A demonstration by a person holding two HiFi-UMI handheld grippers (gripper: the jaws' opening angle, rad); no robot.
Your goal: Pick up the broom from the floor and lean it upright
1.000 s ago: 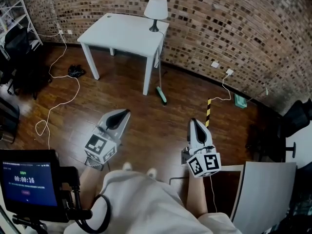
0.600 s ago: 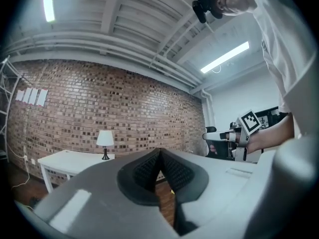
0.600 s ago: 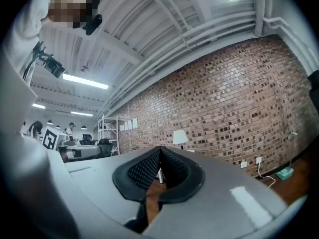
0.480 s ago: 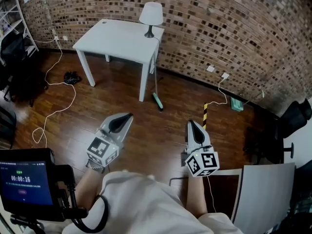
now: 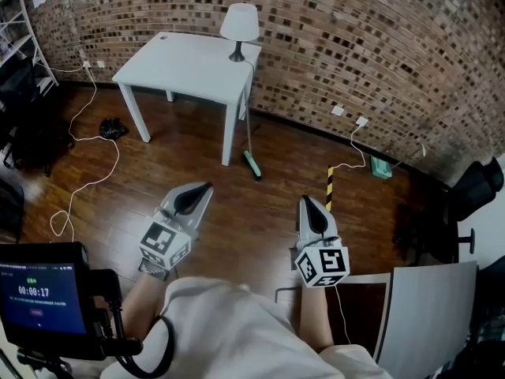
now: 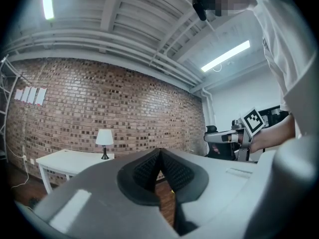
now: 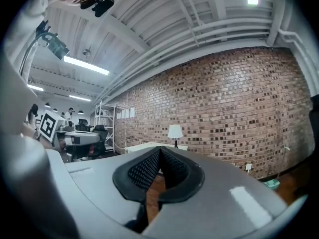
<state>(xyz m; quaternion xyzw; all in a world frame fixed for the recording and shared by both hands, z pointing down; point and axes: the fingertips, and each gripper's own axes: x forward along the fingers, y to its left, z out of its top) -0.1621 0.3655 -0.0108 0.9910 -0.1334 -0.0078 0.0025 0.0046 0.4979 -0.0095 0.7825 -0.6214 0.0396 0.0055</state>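
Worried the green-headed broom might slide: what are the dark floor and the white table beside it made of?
Dark brown floor: wood or laminate planks, glossy; board seams and reflections show. White square table: probably painted wood or laminate, smooth and matte; no grain visible.

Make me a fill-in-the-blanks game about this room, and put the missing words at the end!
1. On the white table stands a ____.
2. The broom leans against the ____.
3. The wall is built of ____.
4. The left gripper and the right gripper are shut and hold ____.

Missing words: lamp; table; bricks; nothing
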